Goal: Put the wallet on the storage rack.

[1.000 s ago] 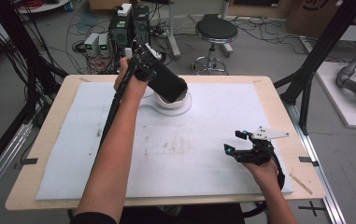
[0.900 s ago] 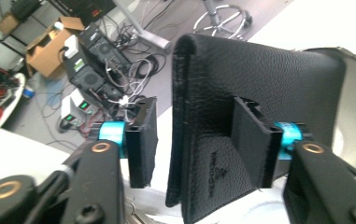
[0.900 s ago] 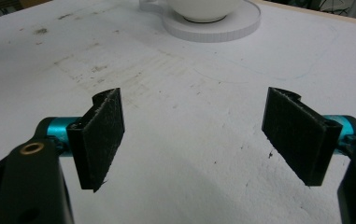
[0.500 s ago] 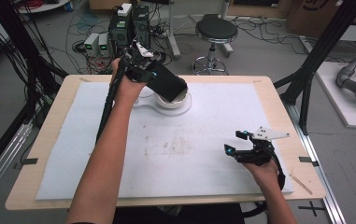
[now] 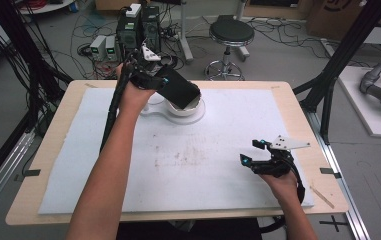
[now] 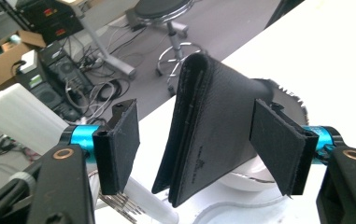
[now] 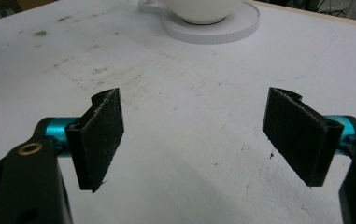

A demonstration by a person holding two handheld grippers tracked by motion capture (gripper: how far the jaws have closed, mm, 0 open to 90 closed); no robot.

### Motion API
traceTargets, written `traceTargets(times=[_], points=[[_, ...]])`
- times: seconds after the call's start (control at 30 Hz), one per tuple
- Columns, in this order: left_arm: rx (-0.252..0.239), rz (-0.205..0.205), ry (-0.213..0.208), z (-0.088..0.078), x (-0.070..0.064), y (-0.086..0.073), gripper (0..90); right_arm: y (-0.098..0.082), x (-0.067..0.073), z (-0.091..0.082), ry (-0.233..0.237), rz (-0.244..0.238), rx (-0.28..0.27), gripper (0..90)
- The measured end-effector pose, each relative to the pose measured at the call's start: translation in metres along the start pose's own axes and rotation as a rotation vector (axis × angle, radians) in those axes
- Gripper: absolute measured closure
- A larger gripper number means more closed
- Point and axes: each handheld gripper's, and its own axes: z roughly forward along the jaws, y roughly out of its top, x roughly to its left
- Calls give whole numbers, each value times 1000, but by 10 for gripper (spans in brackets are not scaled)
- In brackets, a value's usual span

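A black folded wallet (image 5: 179,90) stands tilted, fold up, with its lower end in a white bowl (image 5: 190,107) at the back of the table. The bowl rests on a round white base (image 5: 178,116). My left gripper (image 5: 160,80) is open around the wallet (image 6: 203,135). Its left pad (image 6: 117,147) is clearly apart from the wallet, and its right pad (image 6: 278,144) is close against it. The bowl (image 6: 255,179) shows below the wallet. My right gripper (image 5: 252,152) hovers open over the mat at the front right, with nothing between its pads (image 7: 98,135).
A white foam mat (image 5: 203,170) covers most of the wooden table (image 5: 43,150). The bowl (image 7: 203,9) and its base (image 7: 213,30) lie far ahead in the right gripper view. A stool (image 5: 230,32), computers (image 5: 138,27) and cables stand on the floor behind the table.
The left hand and gripper have shifted slightly to the left at the bowl, and the wallet has stayed tilted in it. The right gripper has not moved.
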Motion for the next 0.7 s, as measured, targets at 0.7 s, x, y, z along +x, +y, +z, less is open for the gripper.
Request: traceTargets(times=[0.7], points=[[-194, -120, -295, -49, 5, -29, 249, 1, -1, 0, -5, 8, -5, 211]])
